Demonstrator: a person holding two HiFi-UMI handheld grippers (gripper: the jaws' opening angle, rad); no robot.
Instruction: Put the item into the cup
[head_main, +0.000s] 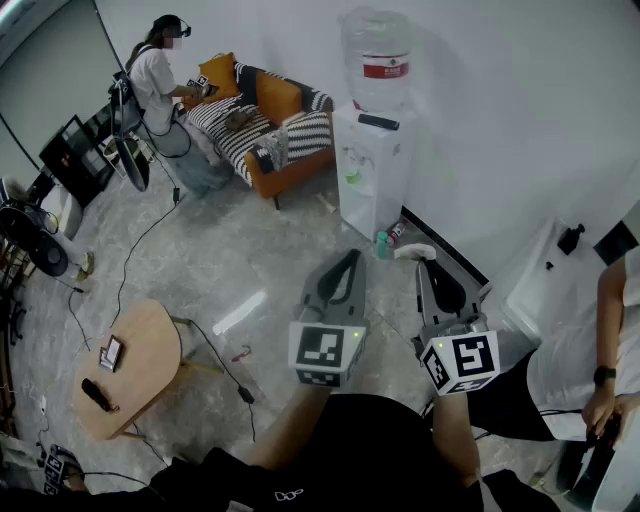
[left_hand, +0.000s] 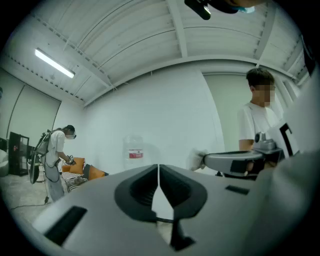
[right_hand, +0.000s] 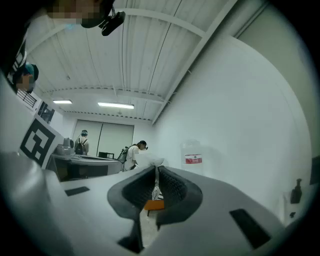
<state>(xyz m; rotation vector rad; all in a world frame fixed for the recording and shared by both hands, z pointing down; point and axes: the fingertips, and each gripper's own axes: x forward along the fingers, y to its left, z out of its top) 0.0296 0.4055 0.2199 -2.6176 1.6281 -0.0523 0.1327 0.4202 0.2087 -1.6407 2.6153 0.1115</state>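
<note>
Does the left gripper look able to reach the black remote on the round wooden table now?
Probably not yet: the left gripper, shut, points at the white water dispenser, while the black remote lies on the round wooden table far off left. Nothing blocks the way.

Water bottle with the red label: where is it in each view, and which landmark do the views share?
Head view: water bottle top centre, atop the white dispenser.
Left gripper view: bottle faint, just left of centre, above the left gripper.
Right gripper view: bottle right of centre, beyond the white item pinched in the right gripper.
Shared landmark: the person wearing a backpack, left of the bottle in every view.
</note>
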